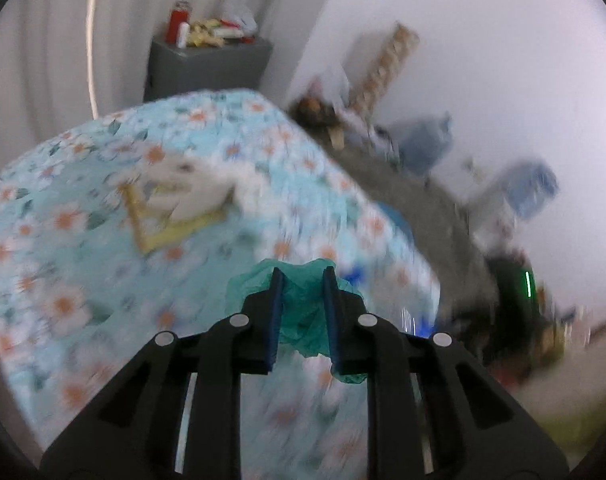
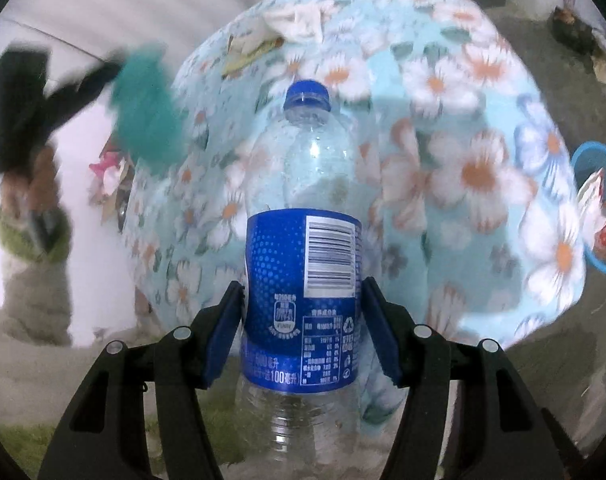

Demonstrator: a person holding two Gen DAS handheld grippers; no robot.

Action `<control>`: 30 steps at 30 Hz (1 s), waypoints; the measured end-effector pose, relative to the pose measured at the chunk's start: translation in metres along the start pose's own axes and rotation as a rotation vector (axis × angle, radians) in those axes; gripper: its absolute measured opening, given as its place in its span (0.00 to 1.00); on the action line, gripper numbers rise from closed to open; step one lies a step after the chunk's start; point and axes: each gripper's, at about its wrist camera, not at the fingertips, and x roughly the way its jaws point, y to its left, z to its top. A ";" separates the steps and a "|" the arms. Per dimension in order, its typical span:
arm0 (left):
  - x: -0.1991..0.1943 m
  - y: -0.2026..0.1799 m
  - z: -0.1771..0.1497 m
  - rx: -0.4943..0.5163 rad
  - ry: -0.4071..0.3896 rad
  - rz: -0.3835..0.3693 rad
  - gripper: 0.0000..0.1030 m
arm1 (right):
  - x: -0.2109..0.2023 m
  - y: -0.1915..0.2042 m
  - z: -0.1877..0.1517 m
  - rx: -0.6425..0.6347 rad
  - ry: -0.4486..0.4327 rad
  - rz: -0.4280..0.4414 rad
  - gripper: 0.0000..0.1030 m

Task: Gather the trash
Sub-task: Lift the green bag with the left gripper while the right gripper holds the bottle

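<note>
My left gripper (image 1: 303,276) is shut on a crumpled teal plastic bag (image 1: 303,320), lifted above the floral tablecloth (image 1: 83,280). The picture is smeared by motion. In the right wrist view that same gripper (image 2: 83,80) and teal bag (image 2: 147,120) show blurred at upper left. My right gripper (image 2: 301,284) is shut on a clear plastic bottle (image 2: 303,184) with a blue label and blue cap, its pads pressing the label on both sides. White crumpled paper and a yellow-edged wrapper (image 1: 183,196) lie on the cloth farther back, and the same crumpled paper (image 2: 295,20) shows in the right wrist view.
A blue bin (image 2: 595,160) holding some trash stands on the floor to the right of the table. A grey cabinet (image 1: 207,64) with a red bottle and clutter stands behind the table. Boxes and bags line the wall (image 1: 423,140). A person's sleeve (image 2: 31,232) is at the left.
</note>
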 end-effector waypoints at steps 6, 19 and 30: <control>0.028 0.009 -0.040 -0.024 0.176 0.015 0.22 | 0.008 0.000 0.036 0.064 -0.054 -0.011 0.57; 0.005 0.011 -0.076 -0.317 -0.147 0.127 0.68 | 0.012 0.011 0.053 0.142 -0.090 -0.057 0.68; 0.064 -0.015 -0.104 -0.376 -0.045 0.110 0.68 | 0.029 -0.004 0.051 0.187 -0.032 -0.031 0.57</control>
